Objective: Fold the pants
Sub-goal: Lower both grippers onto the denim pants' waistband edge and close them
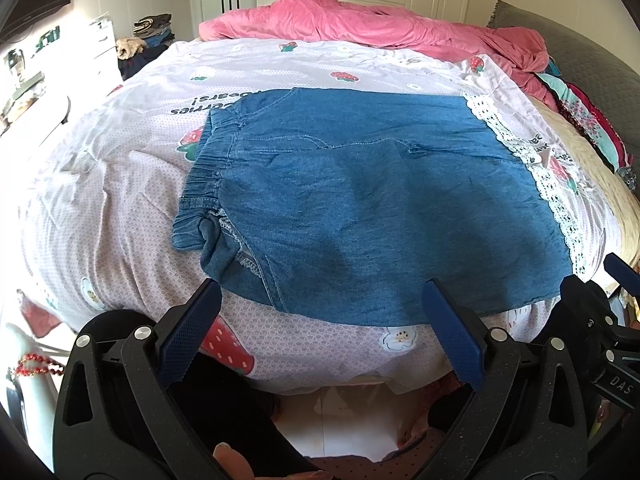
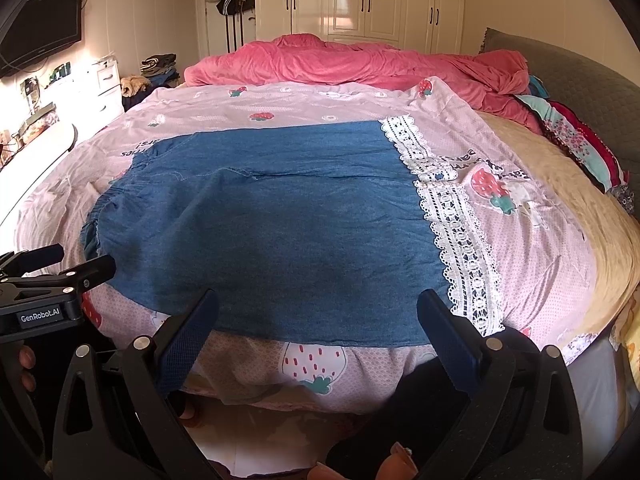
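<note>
Pants (image 1: 360, 200) lie flat on the bed (image 1: 100, 184) at my 12 o'clock, long axis 9-to-3, waistband at 9; left gripper (image 1: 320, 316) nearer it, right gripper (image 2: 318, 316) nearer the lace hem, both released, holding nothing

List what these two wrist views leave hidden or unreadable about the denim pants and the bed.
- Denim pants, left wrist view: the near hem by the right-hand edge is covered by the left gripper finger.
- Pants' underside, both views: hidden by the top layer, so the number of folded layers is unclear.
- Printed lettering on the strawberry sheet: upside down and partly under the denim.
- Right gripper: open, its base cut off by the bottom edge.
</note>
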The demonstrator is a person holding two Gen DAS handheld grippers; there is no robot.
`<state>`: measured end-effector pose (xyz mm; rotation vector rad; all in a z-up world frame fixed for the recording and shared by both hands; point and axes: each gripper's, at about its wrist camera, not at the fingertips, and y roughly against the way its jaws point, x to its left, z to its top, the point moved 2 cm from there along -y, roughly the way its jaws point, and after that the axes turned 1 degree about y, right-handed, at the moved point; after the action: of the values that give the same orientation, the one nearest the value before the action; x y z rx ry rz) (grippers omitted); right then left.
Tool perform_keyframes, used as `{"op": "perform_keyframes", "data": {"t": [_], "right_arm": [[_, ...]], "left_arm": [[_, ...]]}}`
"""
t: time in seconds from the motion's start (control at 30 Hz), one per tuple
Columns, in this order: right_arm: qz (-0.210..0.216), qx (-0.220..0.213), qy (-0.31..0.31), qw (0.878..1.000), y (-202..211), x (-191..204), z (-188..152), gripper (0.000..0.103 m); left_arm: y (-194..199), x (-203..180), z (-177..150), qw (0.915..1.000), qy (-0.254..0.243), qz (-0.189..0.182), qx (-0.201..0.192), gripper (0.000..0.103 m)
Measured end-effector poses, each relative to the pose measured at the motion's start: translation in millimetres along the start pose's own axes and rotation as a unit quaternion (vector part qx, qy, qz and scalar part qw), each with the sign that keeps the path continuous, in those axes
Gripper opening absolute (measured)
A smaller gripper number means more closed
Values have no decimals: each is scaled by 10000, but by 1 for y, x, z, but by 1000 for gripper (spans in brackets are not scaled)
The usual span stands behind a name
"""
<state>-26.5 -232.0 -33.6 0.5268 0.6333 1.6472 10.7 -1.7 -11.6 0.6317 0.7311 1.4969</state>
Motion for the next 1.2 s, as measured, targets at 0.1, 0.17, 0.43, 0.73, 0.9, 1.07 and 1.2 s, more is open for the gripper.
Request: {"op": "perform_keyframes", "data": {"t": [0.1, 0.17, 0.43, 0.73, 0.9, 1.07, 1.2], "right_arm": [[4, 14, -8, 10000, -2, 0, 0, 99], [4, 32, -15, 10000, -4, 0, 0, 99], [24, 37, -49, 10000, -17, -6, 8, 99], [210, 99, 130, 9996, -44, -2, 38, 99], [360, 155, 338, 9987, -60, 9, 53, 99], [580, 233, 278, 9977, -74, 16, 71, 99], [539, 118, 418, 9976, -83, 22, 91, 99]], "left_arm": [[-3, 1, 1, 10000, 6, -6, 16, 94], [-5, 0, 3, 10000, -6, -9, 30, 94], [-15, 3, 17, 10000, 49, -63, 28, 94], [-33, 24, 43, 9994, 330, -57, 77, 94], [-45, 39, 55, 9988, 484, -37, 95, 94], [-53, 47, 66, 9983, 562, -84, 141, 94], [-58, 54, 77, 9980, 606, -122, 145, 94]]}}
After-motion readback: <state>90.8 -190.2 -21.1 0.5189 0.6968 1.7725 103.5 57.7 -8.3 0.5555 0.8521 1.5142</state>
